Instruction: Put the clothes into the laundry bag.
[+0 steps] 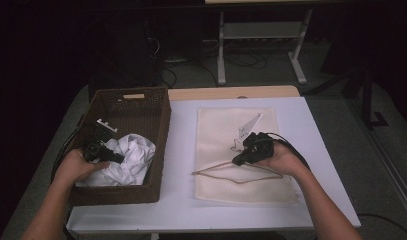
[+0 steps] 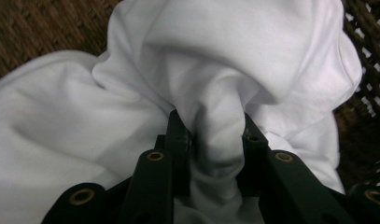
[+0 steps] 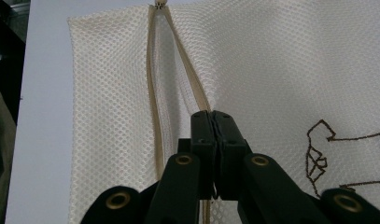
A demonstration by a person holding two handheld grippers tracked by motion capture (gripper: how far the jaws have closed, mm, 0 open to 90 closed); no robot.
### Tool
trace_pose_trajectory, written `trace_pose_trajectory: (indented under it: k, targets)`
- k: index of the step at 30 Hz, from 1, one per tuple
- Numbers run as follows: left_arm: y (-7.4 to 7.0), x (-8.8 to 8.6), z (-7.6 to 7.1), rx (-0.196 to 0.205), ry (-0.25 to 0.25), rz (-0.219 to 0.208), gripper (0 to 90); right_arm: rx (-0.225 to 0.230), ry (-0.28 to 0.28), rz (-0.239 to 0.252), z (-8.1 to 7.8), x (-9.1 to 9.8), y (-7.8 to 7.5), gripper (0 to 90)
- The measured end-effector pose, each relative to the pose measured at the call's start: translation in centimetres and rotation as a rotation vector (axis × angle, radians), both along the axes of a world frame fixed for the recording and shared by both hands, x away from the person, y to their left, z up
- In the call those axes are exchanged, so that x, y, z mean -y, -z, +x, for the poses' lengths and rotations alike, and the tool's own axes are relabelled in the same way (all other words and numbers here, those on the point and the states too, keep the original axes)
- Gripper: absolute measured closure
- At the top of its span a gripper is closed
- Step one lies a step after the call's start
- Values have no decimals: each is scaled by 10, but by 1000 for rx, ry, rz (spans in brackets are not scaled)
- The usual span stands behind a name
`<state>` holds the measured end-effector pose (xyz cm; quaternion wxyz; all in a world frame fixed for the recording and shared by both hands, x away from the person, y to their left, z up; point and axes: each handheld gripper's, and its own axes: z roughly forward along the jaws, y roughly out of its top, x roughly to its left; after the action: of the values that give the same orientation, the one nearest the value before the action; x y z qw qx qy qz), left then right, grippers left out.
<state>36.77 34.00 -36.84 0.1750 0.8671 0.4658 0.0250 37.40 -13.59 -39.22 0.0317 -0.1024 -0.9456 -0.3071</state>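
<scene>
L gripper [image 2: 211, 140] is clamped on a fold of white garment [image 1: 128, 157] in the wicker basket [image 1: 161, 125]. R gripper [image 3: 214, 123] pinches the mesh laundry bag [image 1: 241, 150] zipper edge shut-jawed. Bag opening lies at garment's 3 o'clock; L hand nearer.

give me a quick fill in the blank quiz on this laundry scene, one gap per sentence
1. The left gripper pinches a fold of the white ____ .
2. That white garment lies in a brown woven ____ .
3. The right gripper is shut on one edge of the open zipper of a cream mesh ____ .
4. The mesh bag lies ____ on the table.

Missing words: garment; basket; bag; flat
</scene>
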Motion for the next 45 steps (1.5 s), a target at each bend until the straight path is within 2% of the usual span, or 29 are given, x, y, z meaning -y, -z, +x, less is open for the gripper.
trace_pose_trajectory:
  k: [4, 7, 8, 10, 12, 15, 16, 17, 18, 19, 21, 22, 23, 24, 25, 27, 30, 33, 34, 35, 36, 38, 43, 45]
  targets:
    - [-1, 0, 1, -18, -22, -11, 739, -3, 2, 16, 2, 2, -1, 872]
    - [-4, -7, 2, -56, -67, -108, 764, -6, 12, 30, 4, 5, -2, 872]
    - [-4, -7, 2, -56, -67, -108, 772, -7, 13, 31, 4, 5, -2, 873]
    - [-6, -10, -1, -73, -73, -162, 780, -2, 15, 39, 4, 6, -3, 873]
    - [-8, -12, -3, -65, -74, -171, 790, -2, 19, 44, 4, 7, -4, 873]
    - [-10, -17, -5, -66, -96, -217, 797, 0, 24, 53, 4, 9, -5, 874]
    - [-10, -17, -5, -66, -96, -217, 798, 0, 26, 54, 4, 9, -6, 874]
    - [-12, -22, -6, -66, -118, -262, 799, 0, 27, 57, 4, 10, -6, 874]
    - [-12, -22, -6, -66, -118, -262, 799, 0, 27, 57, 4, 10, -6, 874]
    - [-14, -28, -8, -58, -140, -297, 799, 1, 29, 61, 4, 11, -7, 875]
    - [-17, -33, -10, -44, -161, -330, 800, -3, 34, 70, 5, 12, -8, 876]
    - [-17, -33, -10, -44, -161, -330, 799, -5, 36, 75, 5, 13, -8, 877]
    - [-18, -36, -11, -41, -169, -354, 799, -9, 36, 81, 6, 13, -8, 877]
    - [-21, -42, -13, -39, -177, -402, 799, -11, 37, 83, 6, 13, -8, 879]
    - [-21, -42, -13, -39, -177, -402, 800, -14, 37, 83, 6, 14, -8, 881]
    - [-26, -48, -17, -26, -187, -438, 799, -20, 37, 87, 7, 15, -8, 882]
    - [-31, -54, -21, -8, -204, -468, 800, -22, 42, 93, 8, 16, -10, 883]
    - [-37, -61, -26, 13, -221, -528, 802, -20, 47, 105, 8, 17, -12, 883]
    - [-37, -61, -26, 13, -221, -528, 802, -19, 50, 106, 8, 18, -13, 883]
    - [-43, -66, -29, 28, -227, -561, 803, -16, 53, 106, 8, 18, -15, 883]
    - [-43, -66, -29, 28, -227, -561, 803, -12, 54, 107, 8, 19, -16, 883]
    - [-51, -71, -32, 43, -232, -594, 803, -8, 60, 115, 8, 20, -20, 882]
    - [-62, -74, -36, 62, -225, -600, 804, -1, 68, 125, 11, 21, -27, 883]
    - [-70, -76, -38, 74, -224, -630, 804, 2, 69, 134, 13, 22, -29, 883]
